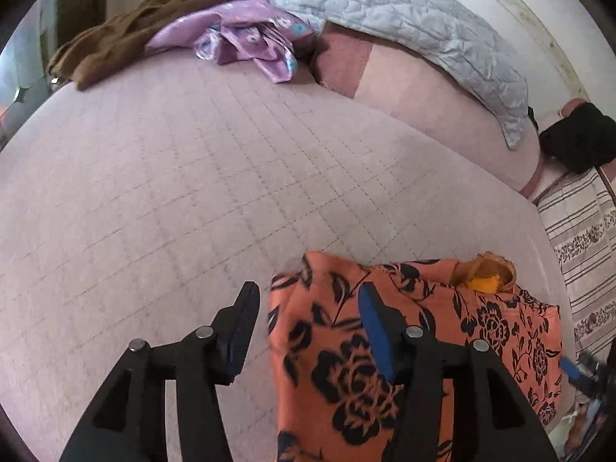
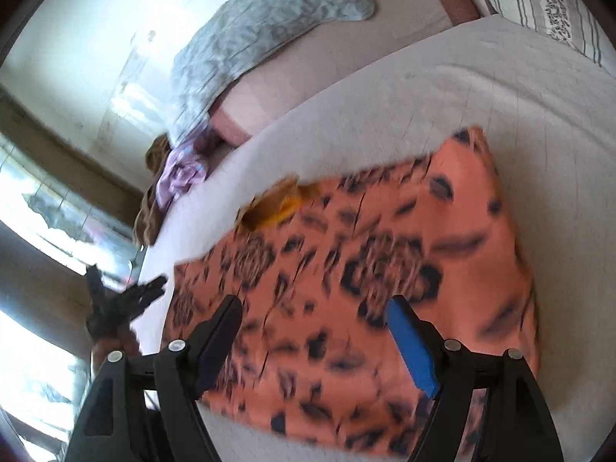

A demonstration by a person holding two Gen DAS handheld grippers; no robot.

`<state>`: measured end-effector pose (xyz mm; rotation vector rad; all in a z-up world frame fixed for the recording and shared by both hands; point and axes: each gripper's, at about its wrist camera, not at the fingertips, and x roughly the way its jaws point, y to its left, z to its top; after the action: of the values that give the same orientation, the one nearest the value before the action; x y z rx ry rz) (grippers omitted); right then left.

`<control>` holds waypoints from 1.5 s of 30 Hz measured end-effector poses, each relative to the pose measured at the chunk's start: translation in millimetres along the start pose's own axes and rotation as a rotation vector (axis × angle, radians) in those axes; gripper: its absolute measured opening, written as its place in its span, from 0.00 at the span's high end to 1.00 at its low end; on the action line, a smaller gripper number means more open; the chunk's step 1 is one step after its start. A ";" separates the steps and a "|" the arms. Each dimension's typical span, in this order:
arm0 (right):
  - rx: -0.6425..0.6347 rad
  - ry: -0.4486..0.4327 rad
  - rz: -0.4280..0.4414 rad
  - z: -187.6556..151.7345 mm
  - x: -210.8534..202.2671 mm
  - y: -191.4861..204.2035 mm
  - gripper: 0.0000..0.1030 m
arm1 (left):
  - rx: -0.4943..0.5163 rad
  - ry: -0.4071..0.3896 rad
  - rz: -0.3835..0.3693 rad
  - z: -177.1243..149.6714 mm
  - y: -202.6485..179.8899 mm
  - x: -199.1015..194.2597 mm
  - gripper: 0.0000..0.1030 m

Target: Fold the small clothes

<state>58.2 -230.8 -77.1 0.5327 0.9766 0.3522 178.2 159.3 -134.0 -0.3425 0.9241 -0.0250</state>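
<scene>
Orange floral garment (image 1: 385, 346) lay at the bed's (image 1: 154, 192) near edge; left tool (image 1: 308, 300) and right tool (image 2: 312, 312) hovered wide, empty, beside open bedspread.

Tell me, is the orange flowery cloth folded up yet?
Partly folded. The orange flowery cloth lies on the bed as a doubled-over slab with straight edges, its yellow-lined neck opening still showing.

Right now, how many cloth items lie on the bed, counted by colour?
Orange floral: 1
Purple: 1
Brown: 1
Grey quilted: 1
Black: 1
Striped: 1
Total: 6
</scene>
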 end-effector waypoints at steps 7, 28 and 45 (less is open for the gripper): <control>0.257 0.064 0.016 67.3 59.7 -79.5 0.21 | -0.110 0.069 0.043 9.0 33.8 29.7 0.53; 0.372 -0.041 0.040 -135.0 -59.9 -73.2 0.20 | 0.135 -0.098 -0.038 -154.2 -77.2 -89.6 0.34; 0.202 -0.200 -0.232 -98.7 -60.9 -39.6 0.85 | 0.231 -0.067 0.033 -168.5 -117.0 -66.3 0.34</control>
<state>-55.8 -268.0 -102.3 0.6172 0.8736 -0.0087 20.3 12.7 -140.4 -0.1136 0.8505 -0.0888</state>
